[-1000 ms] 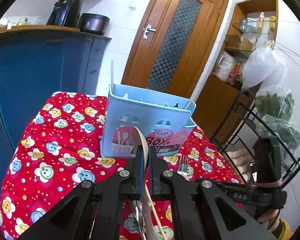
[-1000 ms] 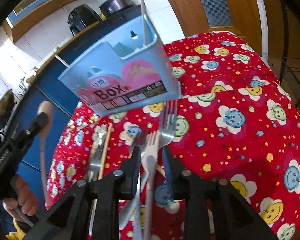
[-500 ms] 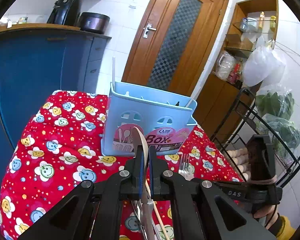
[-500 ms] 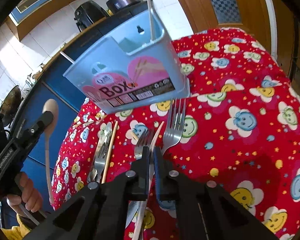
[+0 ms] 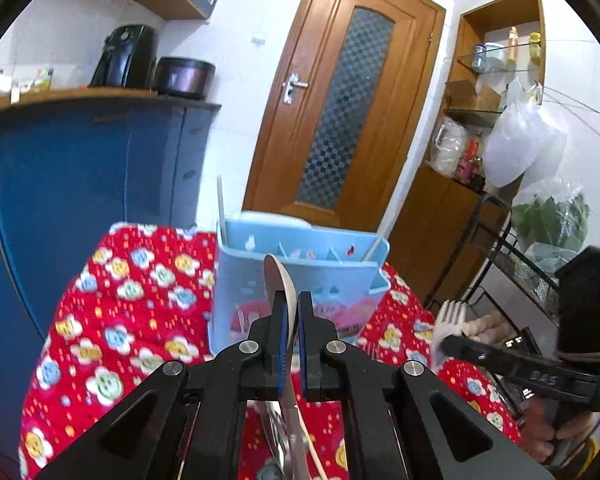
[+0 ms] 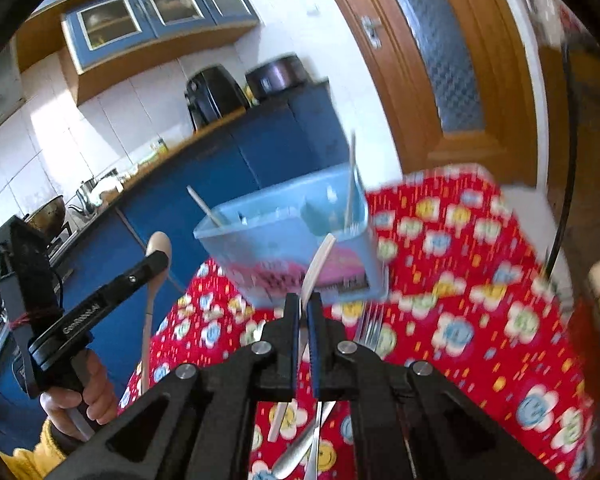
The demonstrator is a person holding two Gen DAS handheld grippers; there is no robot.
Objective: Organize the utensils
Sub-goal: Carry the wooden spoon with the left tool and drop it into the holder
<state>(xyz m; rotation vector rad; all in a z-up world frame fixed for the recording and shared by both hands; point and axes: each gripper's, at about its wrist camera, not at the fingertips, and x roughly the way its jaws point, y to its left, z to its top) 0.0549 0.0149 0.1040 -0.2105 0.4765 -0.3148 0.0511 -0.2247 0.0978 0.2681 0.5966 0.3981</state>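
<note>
**Spoon and fork held clear above the cloth**

Your left gripper (image 5: pixel 291 312) was clamped on a pale spoon (image 5: pixel 278 276), your right gripper (image 6: pixel 303 312) on a white plastic fork (image 6: pixel 318 264), its jaws having just closed. The blue utensil box (image 5: pixel 300 276) stood just ahead of both, rim open. Metal forks (image 6: pixel 370 326) lay below on the red tablecloth (image 6: pixel 480 320).

A pale spoon (image 5: pixel 279 280) and a white fork (image 6: pixel 318 264) are raised before the light-blue utensil box (image 6: pixel 284 236); metal forks (image 6: pixel 370 326) lie below.
</note>
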